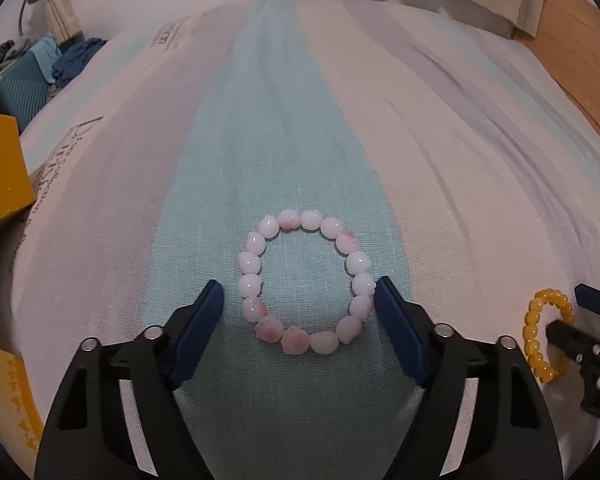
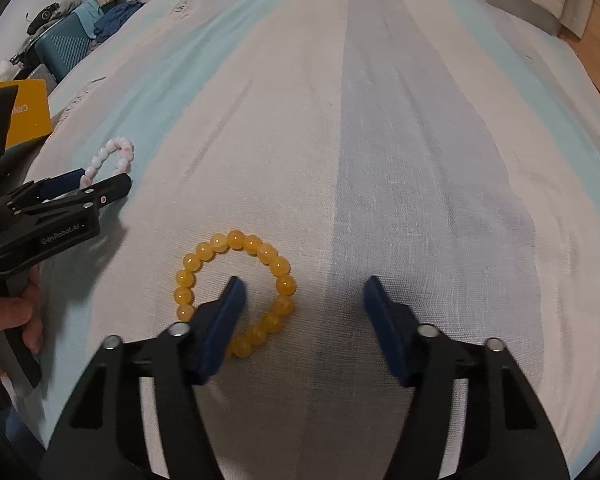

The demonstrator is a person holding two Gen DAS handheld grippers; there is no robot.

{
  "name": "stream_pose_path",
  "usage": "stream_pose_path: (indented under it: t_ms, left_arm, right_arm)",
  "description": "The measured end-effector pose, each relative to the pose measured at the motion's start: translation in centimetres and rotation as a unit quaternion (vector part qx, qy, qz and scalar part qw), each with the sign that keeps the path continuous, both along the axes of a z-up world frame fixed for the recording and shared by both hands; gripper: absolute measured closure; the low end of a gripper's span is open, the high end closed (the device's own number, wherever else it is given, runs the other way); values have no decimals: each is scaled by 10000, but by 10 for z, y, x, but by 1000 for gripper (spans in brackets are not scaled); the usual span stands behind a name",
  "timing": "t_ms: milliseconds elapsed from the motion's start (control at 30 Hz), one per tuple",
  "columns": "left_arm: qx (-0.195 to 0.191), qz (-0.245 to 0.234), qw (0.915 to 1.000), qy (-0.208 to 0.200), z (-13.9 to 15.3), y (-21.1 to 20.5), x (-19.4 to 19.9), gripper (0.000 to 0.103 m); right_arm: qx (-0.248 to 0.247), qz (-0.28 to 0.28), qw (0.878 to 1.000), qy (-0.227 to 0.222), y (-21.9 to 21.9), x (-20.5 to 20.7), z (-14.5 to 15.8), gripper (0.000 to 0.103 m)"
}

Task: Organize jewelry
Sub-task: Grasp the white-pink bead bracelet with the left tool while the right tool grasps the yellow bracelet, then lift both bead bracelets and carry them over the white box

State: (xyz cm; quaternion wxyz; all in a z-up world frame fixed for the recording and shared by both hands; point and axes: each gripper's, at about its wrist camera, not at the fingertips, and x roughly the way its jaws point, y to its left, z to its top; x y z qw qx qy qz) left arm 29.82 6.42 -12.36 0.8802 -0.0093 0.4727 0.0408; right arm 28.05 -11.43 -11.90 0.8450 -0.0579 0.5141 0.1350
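A pink and white bead bracelet (image 1: 350,242) lies flat on the striped cloth (image 1: 284,120). My left gripper (image 1: 300,296) is open, its blue fingers on either side of the bracelet's near half. A yellow bead bracelet (image 2: 224,242) lies on the cloth to the right. My right gripper (image 2: 304,292) is open, with its left finger (image 2: 224,320) over the inside of the yellow ring and its right finger well clear of it. The yellow bracelet (image 1: 534,332) and right gripper (image 1: 580,320) also show in the left wrist view. The pink bracelet (image 2: 118,154) and left gripper (image 2: 96,182) show in the right wrist view.
A yellow box (image 1: 0,168) sits at the cloth's left edge, also in the right wrist view (image 2: 30,110). A teal case with clothes (image 1: 24,80) stands beyond it. Wooden floor (image 1: 572,64) shows at the right. A hand (image 2: 0,320) holds the left gripper.
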Motion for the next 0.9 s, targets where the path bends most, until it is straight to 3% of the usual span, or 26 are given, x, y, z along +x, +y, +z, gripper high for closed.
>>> stream_pose_path:
  t_ms: [167, 300, 433, 900]
  left_arm:
    - [-71, -68, 9999, 42, 1, -1, -1, 52]
    - [-192, -77, 9997, 161, 4, 0, -2, 82]
    - [-308, -161, 9991, 255, 9, 4, -2, 83]
    - [-311, -234, 9990, 204, 25, 3, -10, 84]
  right_arm:
    - [2, -32, 10000, 37, 0, 1, 2, 70]
    - [-20, -24, 9999, 97, 1, 4, 4, 81]
    - [17, -68, 9999, 95, 1, 3, 8, 92]
    - [146, -8, 9998, -95, 4, -11, 23, 94]
